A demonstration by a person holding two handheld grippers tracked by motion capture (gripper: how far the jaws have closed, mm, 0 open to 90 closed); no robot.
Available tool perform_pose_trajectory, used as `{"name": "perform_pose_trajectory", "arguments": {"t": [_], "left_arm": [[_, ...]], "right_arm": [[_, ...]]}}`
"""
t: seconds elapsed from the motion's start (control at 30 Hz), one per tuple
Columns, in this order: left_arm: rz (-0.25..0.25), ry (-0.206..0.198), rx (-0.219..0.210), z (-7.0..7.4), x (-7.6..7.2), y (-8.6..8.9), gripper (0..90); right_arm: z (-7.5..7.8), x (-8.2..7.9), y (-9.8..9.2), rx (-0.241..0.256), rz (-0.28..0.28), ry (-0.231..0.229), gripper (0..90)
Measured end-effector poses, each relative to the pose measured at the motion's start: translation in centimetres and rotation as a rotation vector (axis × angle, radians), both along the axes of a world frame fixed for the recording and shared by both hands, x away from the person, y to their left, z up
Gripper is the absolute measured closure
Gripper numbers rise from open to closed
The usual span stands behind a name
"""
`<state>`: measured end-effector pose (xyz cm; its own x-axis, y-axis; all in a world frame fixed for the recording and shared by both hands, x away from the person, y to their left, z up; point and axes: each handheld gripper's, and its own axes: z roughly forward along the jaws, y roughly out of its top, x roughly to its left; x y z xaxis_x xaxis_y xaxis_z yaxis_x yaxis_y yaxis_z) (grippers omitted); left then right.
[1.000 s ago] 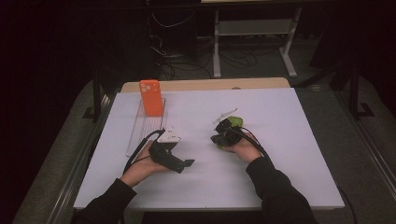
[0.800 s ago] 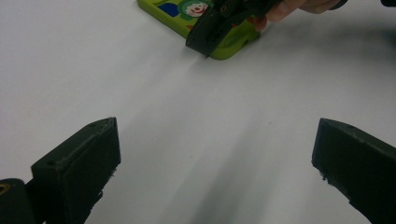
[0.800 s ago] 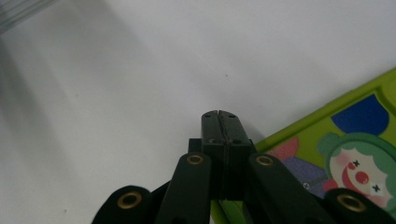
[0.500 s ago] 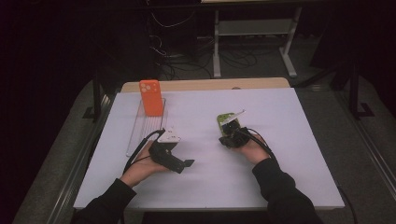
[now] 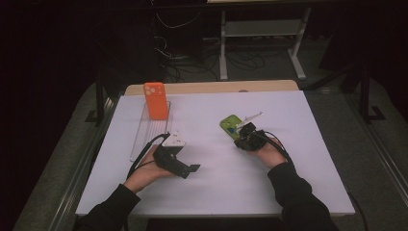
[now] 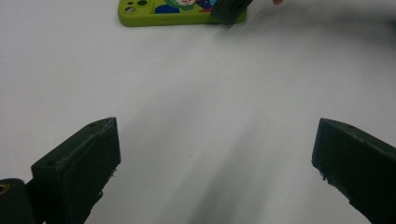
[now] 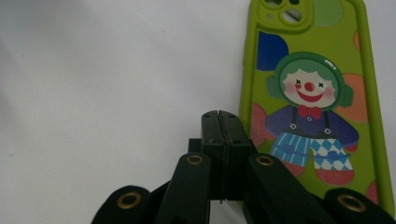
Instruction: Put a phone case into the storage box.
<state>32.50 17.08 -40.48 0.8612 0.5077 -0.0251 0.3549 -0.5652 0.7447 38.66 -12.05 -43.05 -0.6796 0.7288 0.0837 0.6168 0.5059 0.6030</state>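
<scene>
A green phone case [image 5: 229, 125] with a clown picture lies flat on the white table [image 5: 298, 159], right of centre. My right gripper [image 5: 239, 134] rests at its near edge. In the right gripper view its jaws [image 7: 223, 122] are pressed together with nothing between them, just left of the green case [image 7: 317, 93]. My left gripper [image 5: 189, 169] lies low on the table at the left. Its jaws [image 6: 217, 140] stand wide apart over bare table. The green case [image 6: 177, 11] shows far ahead of them. An orange phone case [image 5: 156, 99] stands upright in a clear rack [image 5: 142, 132].
The clear rack runs along the table's left side, with the orange case at its far end. A wooden strip [image 5: 211, 87] edges the table's far side. Cables trail from both grippers toward the person's forearms.
The right hand has moved a little to the right. The green case has shifted slightly left and now lies flat. The left gripper has stayed in place.
</scene>
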Motion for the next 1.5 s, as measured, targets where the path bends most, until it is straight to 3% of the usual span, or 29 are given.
{"name": "perform_pose_trajectory", "arguments": {"t": [0.1, 0.27, 0.47, 0.6, 0.67, 0.77, 1.17, 1.37, 1.5], "left_arm": [[0.003, 0.001, -0.007, 0.0, 0.0, 0.0, 0.6], [0.0, 0.0, -0.001, 0.0, 0.0, 0.0, 0.6], [0.005, 0.002, -0.005, 0.0, 0.0, -0.1, 0.6], [0.0, 0.002, 0.002, 0.0, 0.0, 0.0, 0.7], [0.0, 0.002, 0.002, 0.0, 0.0, 0.0, 0.6], [0.001, 0.005, -0.002, 0.0, 0.1, 0.0, 0.6], [0.001, 0.008, -0.002, 0.1, 0.1, 0.0, 0.6], [0.003, 0.008, -0.003, 0.1, 0.1, 0.0, 0.6], [0.003, 0.008, -0.003, 0.1, 0.0, 0.0, 0.6]], "right_arm": [[0.5, -0.4, -0.3, 0.035, 0.016, 0.001, 77.2], [1.3, -1.9, -1.6, 0.1, 0.034, 0.001, 51.2], [1.7, -3.7, -3.3, 0.124, 0.021, -0.019, 28.9], [1.7, -5.2, -4.2, 0.112, 0.011, -0.062, 15.0], [1.5, -6.1, -4.7, 0.111, 0.018, -0.092, 12.2], [1.1, -7.2, -5.3, 0.123, 0.004, -0.094, 3.2], [0.0, -9.6, -7.3, 0.132, -0.039, -0.105, 0.0], [0.6, -9.3, -7.4, 0.137, -0.037, -0.119, 0.0], [1.5, -8.4, -7.2, 0.144, -0.048, -0.102, 0.0]]}}
